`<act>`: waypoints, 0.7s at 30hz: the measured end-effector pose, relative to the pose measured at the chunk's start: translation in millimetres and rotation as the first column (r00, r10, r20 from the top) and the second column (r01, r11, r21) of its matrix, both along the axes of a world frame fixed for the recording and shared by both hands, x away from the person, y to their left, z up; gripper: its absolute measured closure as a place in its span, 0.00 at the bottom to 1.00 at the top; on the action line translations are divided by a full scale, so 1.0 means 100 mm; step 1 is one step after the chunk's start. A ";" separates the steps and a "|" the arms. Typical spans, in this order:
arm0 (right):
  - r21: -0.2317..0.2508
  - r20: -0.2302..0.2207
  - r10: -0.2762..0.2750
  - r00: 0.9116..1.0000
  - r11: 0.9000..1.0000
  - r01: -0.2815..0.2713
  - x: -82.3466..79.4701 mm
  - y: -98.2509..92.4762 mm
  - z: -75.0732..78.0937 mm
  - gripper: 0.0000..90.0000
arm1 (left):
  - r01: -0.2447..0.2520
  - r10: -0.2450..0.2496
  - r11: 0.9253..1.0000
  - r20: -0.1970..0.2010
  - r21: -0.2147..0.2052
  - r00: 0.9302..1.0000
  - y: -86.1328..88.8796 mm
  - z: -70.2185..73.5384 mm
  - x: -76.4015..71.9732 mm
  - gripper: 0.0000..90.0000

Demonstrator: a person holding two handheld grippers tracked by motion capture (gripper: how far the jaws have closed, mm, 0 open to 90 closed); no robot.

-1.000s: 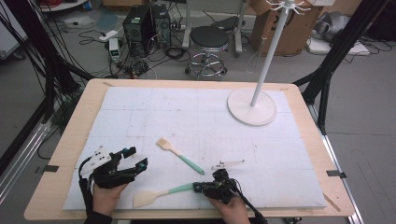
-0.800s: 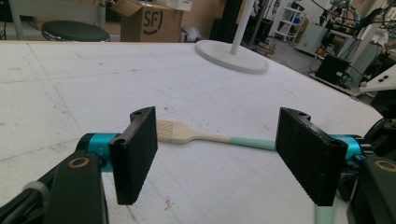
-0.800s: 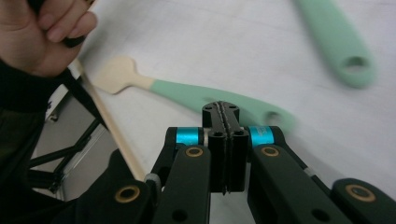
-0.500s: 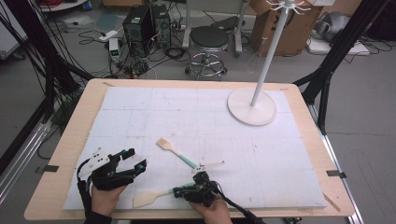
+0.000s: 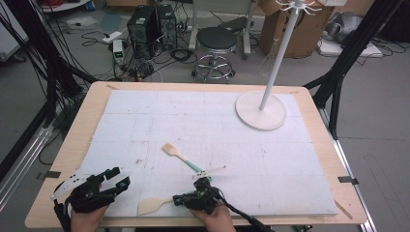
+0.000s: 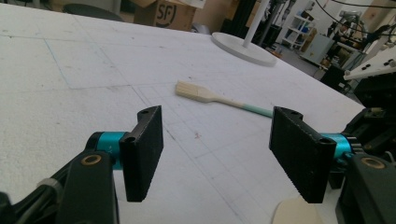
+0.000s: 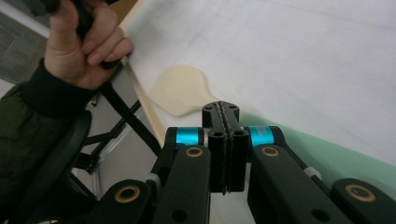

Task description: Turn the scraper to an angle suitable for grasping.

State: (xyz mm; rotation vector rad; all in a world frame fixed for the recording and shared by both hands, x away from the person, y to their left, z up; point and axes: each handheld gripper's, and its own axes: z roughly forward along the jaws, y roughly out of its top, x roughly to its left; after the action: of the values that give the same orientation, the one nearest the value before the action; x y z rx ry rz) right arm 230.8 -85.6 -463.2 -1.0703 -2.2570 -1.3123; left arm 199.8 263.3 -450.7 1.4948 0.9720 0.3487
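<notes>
The right gripper (image 5: 180,199) sits at the near edge of the table (image 5: 92,104), jaws pinched together. In its own view the pads meet with almost no gap just behind the blade of the spatula (image 7: 180,88), so I take it that they are clamped on its thin neck, though the neck itself is hidden behind the jaws. The spatula lies flat on the white mat (image 5: 145,116), well on the near side of the coat stand (image 5: 261,110), its pale blade pointing towards the left gripper (image 5: 116,182) and its green handle running back under the right hand (image 5: 210,217).

The hold looks risky: a grip this close to the blade leaves the long handle to swing or droop when lifted, and a flat neck can twist out of 2 narrow pads. Because the spatula is so close to the table edge, a slip could send it to the floor.

The left gripper has just been closing a little, yet its jaws stand apart with nothing between them. It hovers low over the mat and points across it towards the second utensil, a brush (image 6: 219,98) with a green handle, lying between the spatula and the coat stand. The left hand (image 5: 87,212) is wrapped around the gripper's body, forearm coming in from the near edge. The right hand lies low, knuckles up, with its gripper pointing sideways along the table edge.
</notes>
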 end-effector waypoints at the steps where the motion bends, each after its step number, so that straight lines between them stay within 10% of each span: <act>1: 0.004 -0.001 0.009 1.000 1.000 -0.009 -0.01 0.05 0.00 1.00 | 0.000 0.000 1.000 0.001 0.001 1.000 0.00 0.00 0.00 0.39; 11: 0.011 0.008 0.114 0.993 0.993 -0.114 -0.09 0.64 0.08 1.00 | -0.008 0.008 1.000 0.007 -0.013 1.000 0.01 0.01 0.00 0.39; 21: -0.104 0.060 0.119 0.991 0.988 -0.112 -0.19 0.52 0.01 1.00 | -0.015 0.016 1.000 0.011 -0.018 1.000 0.03 0.01 -0.01 0.39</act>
State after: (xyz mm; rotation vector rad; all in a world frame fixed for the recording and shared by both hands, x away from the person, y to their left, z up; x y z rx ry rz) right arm 211.7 -33.2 -462.1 -0.9245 -2.4173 -1.2161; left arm 198.8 266.3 -449.9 1.4684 0.9763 0.3581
